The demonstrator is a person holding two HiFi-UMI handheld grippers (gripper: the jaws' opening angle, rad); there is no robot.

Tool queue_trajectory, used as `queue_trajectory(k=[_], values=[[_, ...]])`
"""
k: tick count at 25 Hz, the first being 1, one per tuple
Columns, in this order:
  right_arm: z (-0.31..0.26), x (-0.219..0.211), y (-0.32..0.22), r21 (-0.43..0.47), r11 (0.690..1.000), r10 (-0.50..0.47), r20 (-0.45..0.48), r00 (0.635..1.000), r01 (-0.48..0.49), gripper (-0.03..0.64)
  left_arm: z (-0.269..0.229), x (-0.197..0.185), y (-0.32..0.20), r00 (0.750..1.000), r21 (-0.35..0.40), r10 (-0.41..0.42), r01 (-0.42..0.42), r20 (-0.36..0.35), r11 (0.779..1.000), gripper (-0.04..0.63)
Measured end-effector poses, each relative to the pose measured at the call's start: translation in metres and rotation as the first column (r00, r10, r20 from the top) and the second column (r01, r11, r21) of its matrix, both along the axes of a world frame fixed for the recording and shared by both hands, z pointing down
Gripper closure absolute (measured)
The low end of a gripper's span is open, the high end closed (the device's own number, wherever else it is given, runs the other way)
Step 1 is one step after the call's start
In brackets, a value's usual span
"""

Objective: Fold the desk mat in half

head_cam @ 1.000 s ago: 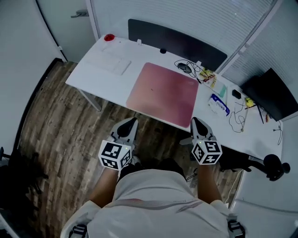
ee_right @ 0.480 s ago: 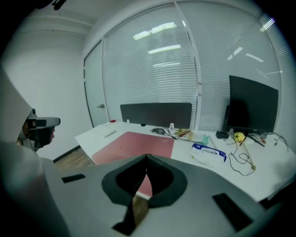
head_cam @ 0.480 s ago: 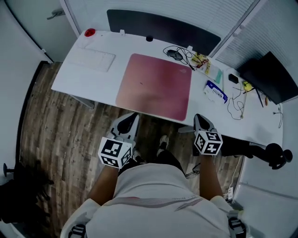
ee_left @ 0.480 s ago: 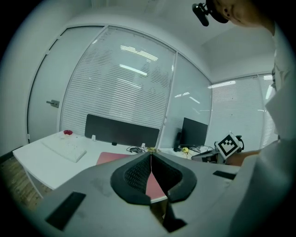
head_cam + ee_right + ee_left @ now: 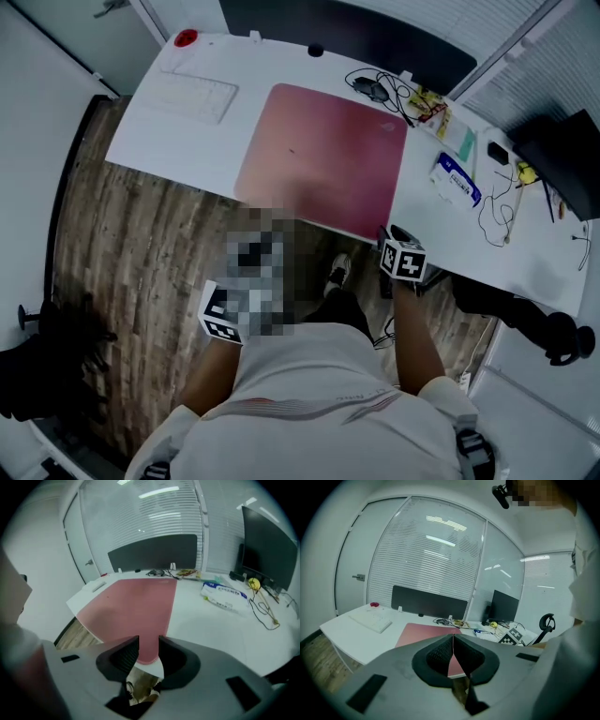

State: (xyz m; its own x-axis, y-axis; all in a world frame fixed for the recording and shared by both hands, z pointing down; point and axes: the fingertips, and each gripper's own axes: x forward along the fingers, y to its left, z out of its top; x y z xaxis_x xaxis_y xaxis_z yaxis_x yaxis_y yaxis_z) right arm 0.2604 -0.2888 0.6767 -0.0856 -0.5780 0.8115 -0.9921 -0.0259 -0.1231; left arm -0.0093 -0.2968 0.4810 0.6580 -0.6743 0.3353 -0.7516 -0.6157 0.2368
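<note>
The pink desk mat [image 5: 323, 159] lies flat and unfolded on the white desk [image 5: 169, 141]. My right gripper [image 5: 394, 239] is at the desk's front edge, by the mat's near right corner. In the right gripper view its jaws [image 5: 148, 641] are opening; the mat's [image 5: 136, 606] rounded corner shows in the gap between them and the pads do not press on it. My left gripper [image 5: 453, 637] hangs back from the desk over the floor, jaws shut and empty, with the mat [image 5: 424, 632] ahead of it. In the head view its jaws are hidden and only its marker cube [image 5: 220, 319] shows.
A white keyboard [image 5: 199, 97] and a red object [image 5: 186, 38] lie at the desk's left. Cables and a mouse [image 5: 375, 89], a blue-white packet [image 5: 457, 180] and a black monitor [image 5: 567, 150] are to the right. A dark divider panel [image 5: 347, 23] runs along the back. An office chair [image 5: 525, 323] stands at the right.
My right gripper has moved forward from in front of the desk to the mat's near right corner. The left gripper has stayed low and back. The head view has shifted closer to the desk.
</note>
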Motion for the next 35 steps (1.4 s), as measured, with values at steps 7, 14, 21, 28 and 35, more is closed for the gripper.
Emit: queue_trajectory(k=[7, 14, 21, 28, 35], values=[[0.045, 0.006, 0.002, -0.103, 0.994, 0.026, 0.001, 1.0, -0.025, 0.439, 0.011, -0.006, -0.004, 0.998, -0.033, -0.036, 0.037, 0.043, 0.999, 0.58], [0.046, 0.002, 0.003, -0.066, 0.997, 0.051, 0.03, 0.998, -0.049, 0.476, 0.015, -0.001, -0.005, 0.999, -0.043, -0.01, 0.012, 0.04, 0.999, 0.58], [0.033, -0.001, 0.002, -0.005, 0.992, 0.127, 0.131, 0.983, -0.128, 0.532, 0.014, 0.002, -0.002, 0.999, -0.042, 0.025, -0.023, 0.03, 0.999, 0.58], [-0.034, -0.03, -0.02, 0.188, 0.976, 0.051, 0.295, 0.954, -0.11, 0.537, 0.008, -0.017, 0.001, 0.998, -0.001, 0.013, -0.013, 0.055, 1.0, 0.58], [-0.082, -0.095, -0.068, 0.299, 0.954, -0.111, 0.325, 0.939, 0.009, 0.537, 0.004, -0.059, -0.001, 0.996, 0.01, -0.08, 0.08, 0.047, 0.997, 0.58]])
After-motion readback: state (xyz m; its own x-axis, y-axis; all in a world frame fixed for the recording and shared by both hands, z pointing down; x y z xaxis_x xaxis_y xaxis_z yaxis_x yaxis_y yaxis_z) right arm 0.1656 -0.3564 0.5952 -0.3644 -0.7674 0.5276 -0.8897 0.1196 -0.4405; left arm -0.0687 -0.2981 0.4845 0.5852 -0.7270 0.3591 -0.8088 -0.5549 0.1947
